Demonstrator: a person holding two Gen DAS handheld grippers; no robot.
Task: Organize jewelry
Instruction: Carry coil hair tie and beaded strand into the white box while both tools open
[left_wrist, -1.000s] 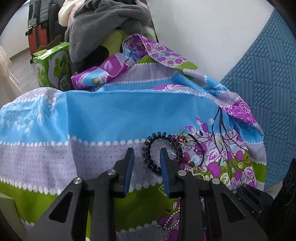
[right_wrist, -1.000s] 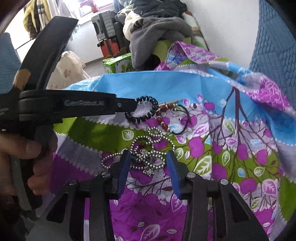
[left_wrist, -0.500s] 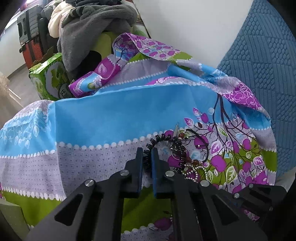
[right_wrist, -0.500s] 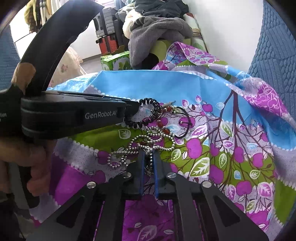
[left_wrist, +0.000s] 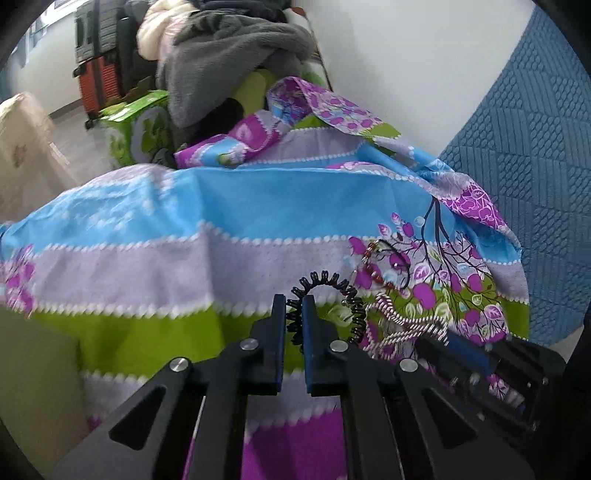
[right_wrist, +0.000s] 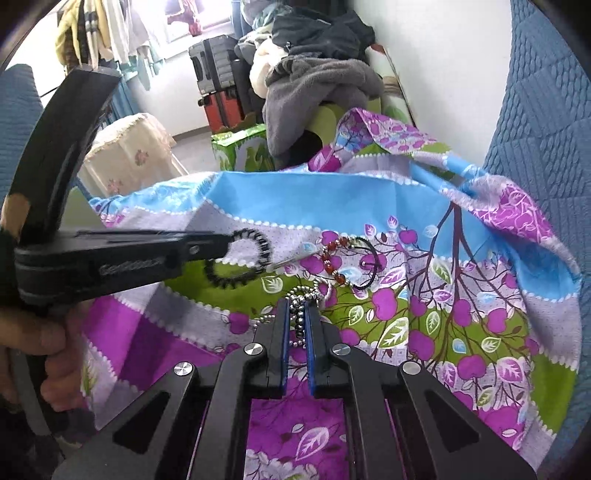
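Observation:
My left gripper (left_wrist: 294, 314) is shut on a black coiled bracelet (left_wrist: 334, 286) and holds it just above the flowered cloth (left_wrist: 184, 206); it also shows in the right wrist view (right_wrist: 221, 246) with the bracelet (right_wrist: 255, 258). My right gripper (right_wrist: 296, 317) is shut on a silver bead chain (right_wrist: 304, 295), which shows in the left wrist view (left_wrist: 399, 325) too. A red bead bracelet on a black cord (right_wrist: 347, 262) lies on the cloth beyond both, also in the left wrist view (left_wrist: 384, 269).
A blue quilted cushion (right_wrist: 546, 129) rises at the right. A heap of grey clothes (right_wrist: 317, 88), a green box (right_wrist: 240, 147) and a suitcase (right_wrist: 218, 74) stand behind the cloth. A white wall (left_wrist: 424, 66) is at the back.
Both grippers closed from open, the left on the coiled bracelet, the right on the bead chain. Each has pulled its piece away from the pile, leaving the red bead bracelet on the cloth.

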